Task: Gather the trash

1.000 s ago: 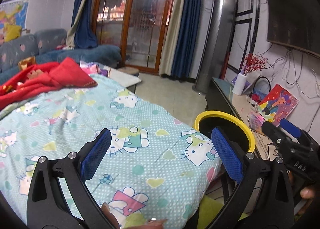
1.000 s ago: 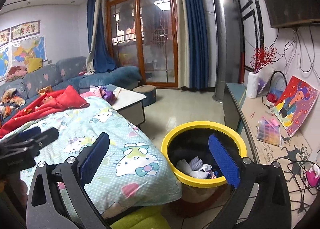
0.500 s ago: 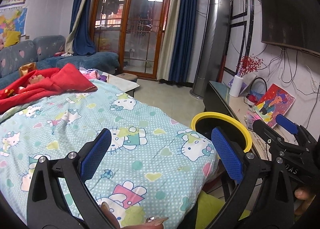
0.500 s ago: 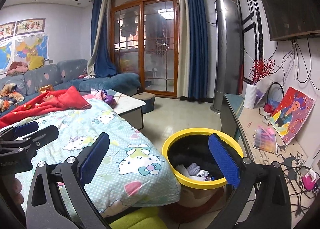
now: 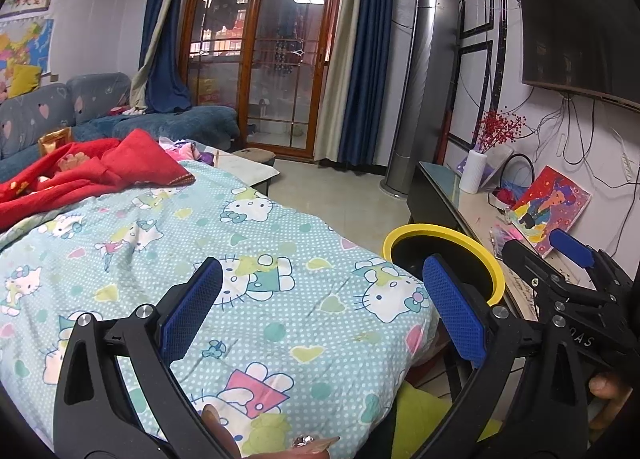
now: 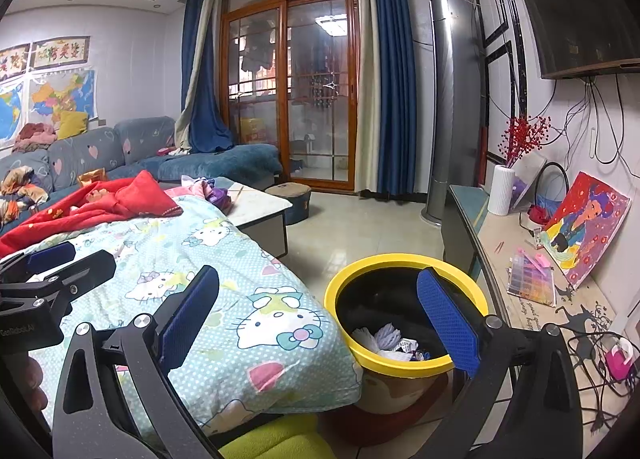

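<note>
Trash (image 6: pixel 390 339): white scraps and bits inside yellow-rimmed bin (image 6: pixel 404 261), lower centre of frame, beside bed (image 6: pixel 224 291). Left gripper (image 5: pixel 320 311) and right gripper (image 6: pixel 320 309): jaws wide, empty. Advice: scan bed for leftovers; carry low over rim.

Bin (image 5: pixel 442 233) interior hidden, left view

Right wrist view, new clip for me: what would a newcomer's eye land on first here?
Most likely the yellow-rimmed trash bin low at centre right, beside the bed, with crumpled white scraps already lying in its black liner. Next, the Hello Kitty bedspread filling the lower left, a red blanket heaped at its far end. Both the right gripper and left gripper have their jaws wide apart, holding nothing.
</note>
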A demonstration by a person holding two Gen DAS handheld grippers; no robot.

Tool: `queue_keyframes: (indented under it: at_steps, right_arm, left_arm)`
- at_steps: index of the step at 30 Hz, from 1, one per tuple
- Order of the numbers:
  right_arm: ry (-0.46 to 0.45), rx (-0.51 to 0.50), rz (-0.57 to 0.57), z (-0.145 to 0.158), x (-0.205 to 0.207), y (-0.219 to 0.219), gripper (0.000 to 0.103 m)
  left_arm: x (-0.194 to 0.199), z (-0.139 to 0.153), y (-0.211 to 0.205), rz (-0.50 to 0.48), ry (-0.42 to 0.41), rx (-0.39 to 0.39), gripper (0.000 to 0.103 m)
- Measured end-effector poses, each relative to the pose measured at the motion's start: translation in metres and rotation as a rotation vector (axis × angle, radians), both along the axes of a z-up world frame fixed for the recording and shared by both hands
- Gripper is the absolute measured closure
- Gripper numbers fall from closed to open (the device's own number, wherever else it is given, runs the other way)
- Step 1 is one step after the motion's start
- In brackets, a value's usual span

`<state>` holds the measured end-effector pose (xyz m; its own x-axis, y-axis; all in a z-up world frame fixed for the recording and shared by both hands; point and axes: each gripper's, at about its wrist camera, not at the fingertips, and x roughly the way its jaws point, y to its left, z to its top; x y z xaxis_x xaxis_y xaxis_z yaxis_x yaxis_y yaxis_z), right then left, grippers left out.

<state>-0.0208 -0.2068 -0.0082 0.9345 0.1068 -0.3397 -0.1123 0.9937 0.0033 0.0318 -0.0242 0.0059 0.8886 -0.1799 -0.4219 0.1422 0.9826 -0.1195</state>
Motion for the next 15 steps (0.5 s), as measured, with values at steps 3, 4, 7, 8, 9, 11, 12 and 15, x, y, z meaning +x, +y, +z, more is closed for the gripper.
queue_keyframes:
  at_steps: [3, 4, 7, 8, 9, 11, 12, 15]
  right_arm:
    - [-0.001, 0.001, 0.000, 0.0001, -0.0002, -0.0001, 0.006]
    - [-0.001, 0.001, 0.000, 0.0003, 0.0000, -0.0001, 0.006]
    - [-0.001, 0.001, -0.001, 0.0002, -0.0001, -0.0002, 0.006]
    - [-0.001, 0.001, -0.001, 0.0002, -0.0002, -0.0002, 0.006]
    - [-0.002, 0.001, 0.000, 0.0005, 0.0002, -0.0001, 0.006]
    - [-0.002, 0.001, -0.001, 0.0002, -0.0001, -0.0004, 0.006]
    - [-0.002, 0.001, -0.002, 0.0002, -0.0001, -0.0004, 0.006]
    - [-0.003, 0.002, -0.001, 0.0000, 0.0003, -0.0006, 0.006]
  left_arm:
    - [0.0003, 0.0004, 0.0002, 0.001, 0.001, 0.000, 0.011]
    - [0.0003, 0.0005, 0.0001, 0.001, 0.001, 0.000, 0.011]
    - [0.0010, 0.0008, 0.0007, 0.004, 0.002, 0.004, 0.011]
    - [0.0010, 0.0009, 0.0006, 0.004, 0.001, 0.004, 0.011]
    - [0.0013, 0.0010, 0.0012, 0.004, 0.001, 0.004, 0.011]
    - [0.0012, 0.0009, 0.0008, 0.003, 0.001, 0.004, 0.011]
    - [0.0013, 0.0009, 0.0011, 0.003, 0.001, 0.005, 0.011]
    - [0.0014, 0.0008, 0.0012, 0.002, 0.001, 0.005, 0.011]
